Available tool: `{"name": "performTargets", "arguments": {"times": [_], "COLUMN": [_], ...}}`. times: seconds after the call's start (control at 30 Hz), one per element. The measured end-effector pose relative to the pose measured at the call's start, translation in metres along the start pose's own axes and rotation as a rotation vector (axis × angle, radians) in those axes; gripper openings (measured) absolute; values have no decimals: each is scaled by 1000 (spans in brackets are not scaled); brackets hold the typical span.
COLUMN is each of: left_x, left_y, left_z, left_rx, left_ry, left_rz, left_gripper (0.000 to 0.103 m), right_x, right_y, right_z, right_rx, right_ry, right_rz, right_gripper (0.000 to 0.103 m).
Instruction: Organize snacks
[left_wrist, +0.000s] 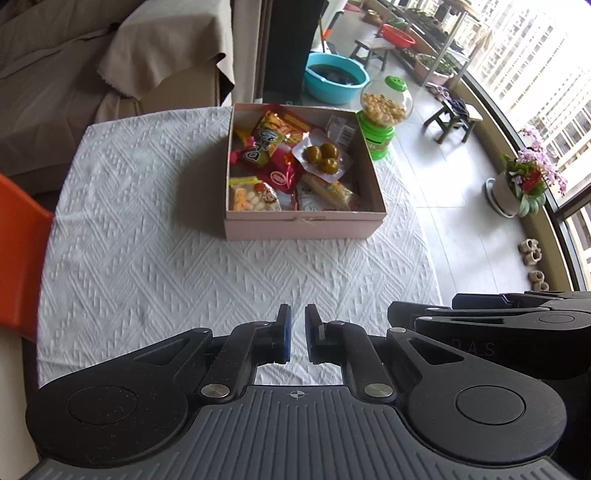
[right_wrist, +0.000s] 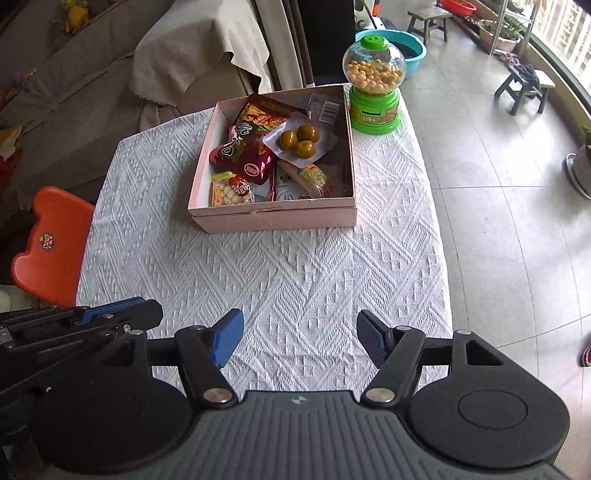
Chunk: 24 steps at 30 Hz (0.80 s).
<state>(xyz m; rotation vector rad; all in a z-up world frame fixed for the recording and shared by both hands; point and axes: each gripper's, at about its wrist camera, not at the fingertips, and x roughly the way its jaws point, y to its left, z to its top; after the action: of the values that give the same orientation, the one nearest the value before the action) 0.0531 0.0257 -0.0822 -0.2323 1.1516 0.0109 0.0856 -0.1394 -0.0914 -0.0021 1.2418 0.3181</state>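
A pink cardboard box (left_wrist: 303, 225) (right_wrist: 277, 218) stands at the far side of the white-clothed table (left_wrist: 147, 240) (right_wrist: 295, 277). It holds several snack packets, among them a clear pack of green plums (left_wrist: 321, 153) (right_wrist: 300, 141), a red packet (left_wrist: 269, 162) (right_wrist: 247, 157) and a packet of white candies (left_wrist: 251, 195) (right_wrist: 231, 190). My left gripper (left_wrist: 297, 325) is near the table's front edge, its jaws almost together with nothing between them. My right gripper (right_wrist: 300, 330) is beside it, open and empty. Both are well short of the box.
A green candy dispenser with a clear globe (left_wrist: 380, 122) (right_wrist: 375, 92) stands right of the box at the table's far corner. An orange chair (left_wrist: 18, 251) (right_wrist: 51, 247) is at the table's left. A covered sofa, a blue basin, stools and a potted plant (left_wrist: 524, 184) are beyond.
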Motion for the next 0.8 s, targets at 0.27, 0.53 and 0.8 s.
{"name": "performTargets", "arguments": {"times": [0.27, 0.53, 0.8], "left_x": [5, 3, 3], "left_y": [0, 0, 0], "left_z": [-2, -1, -1], "left_rx": [-13, -12, -18], "left_ry": [24, 25, 22], "left_rz": [-2, -5, -9], "left_gripper": [10, 10, 10], "right_x": [3, 5, 6], "right_y": [0, 3, 4], "right_z": [0, 1, 1], "right_rx": [-14, -28, -36], "right_ry": [12, 17, 17], "right_rz": [10, 12, 11], "right_gripper": [68, 69, 69]}}
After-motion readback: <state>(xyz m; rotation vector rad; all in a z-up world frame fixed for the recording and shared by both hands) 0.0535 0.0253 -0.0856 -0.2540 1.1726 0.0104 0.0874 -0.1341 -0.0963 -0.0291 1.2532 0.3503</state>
